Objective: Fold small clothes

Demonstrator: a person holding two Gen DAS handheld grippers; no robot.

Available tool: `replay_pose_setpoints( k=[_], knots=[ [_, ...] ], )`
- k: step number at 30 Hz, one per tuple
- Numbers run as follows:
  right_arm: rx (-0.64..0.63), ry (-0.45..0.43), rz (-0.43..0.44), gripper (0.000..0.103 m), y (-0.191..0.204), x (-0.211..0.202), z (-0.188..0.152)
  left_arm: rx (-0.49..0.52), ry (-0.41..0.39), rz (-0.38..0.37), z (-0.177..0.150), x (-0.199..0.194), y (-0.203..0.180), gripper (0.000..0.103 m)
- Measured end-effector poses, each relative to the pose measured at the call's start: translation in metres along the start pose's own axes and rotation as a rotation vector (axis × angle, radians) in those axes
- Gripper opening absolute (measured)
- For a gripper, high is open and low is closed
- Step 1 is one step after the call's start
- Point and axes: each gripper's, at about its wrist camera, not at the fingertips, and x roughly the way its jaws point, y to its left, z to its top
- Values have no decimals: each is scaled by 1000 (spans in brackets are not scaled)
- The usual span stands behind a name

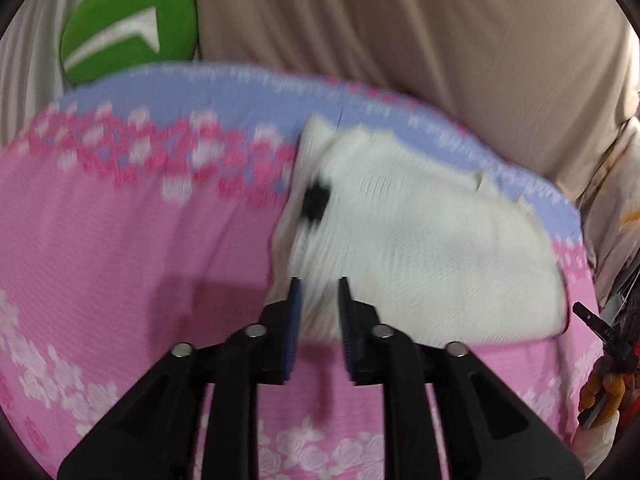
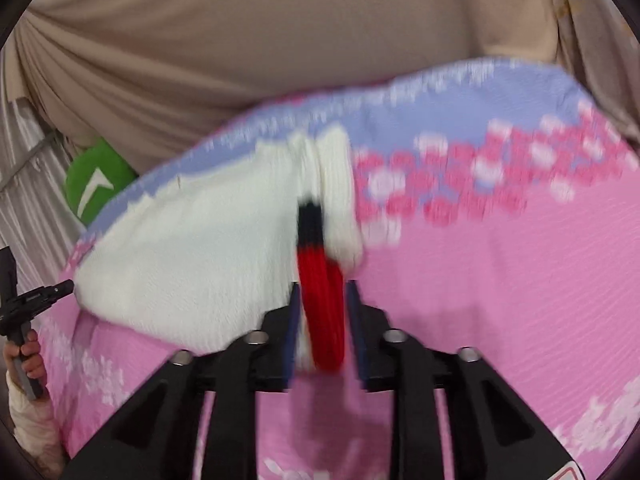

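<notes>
A small white knitted garment [image 1: 420,248] with a black patch [image 1: 316,198] lies on a pink flowered cloth [image 1: 120,240]. My left gripper [image 1: 319,286] holds its near left edge between the blue pads. In the right wrist view the same garment [image 2: 192,248] shows a red and black ribbed band [image 2: 320,312]. My right gripper [image 2: 322,290] is shut on that band. Both views are blurred by motion.
The pink cloth has a lilac border [image 1: 240,88] at the back. A green cushion [image 1: 132,24] sits at the back left against beige drapes [image 1: 400,20]. The other hand-held gripper [image 2: 24,304] shows at the left edge of the right wrist view.
</notes>
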Motion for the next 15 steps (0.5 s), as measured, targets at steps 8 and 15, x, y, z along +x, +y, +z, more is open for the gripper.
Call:
replay_pose_setpoints(
  k=[8,15],
  knots=[
    [-11,0,48,56,31,78,100,78,3,20,93,82,-41,57],
    [-63,159,-35,8,47,161,117,33,164,-3,103,162,-34,7]
  ],
)
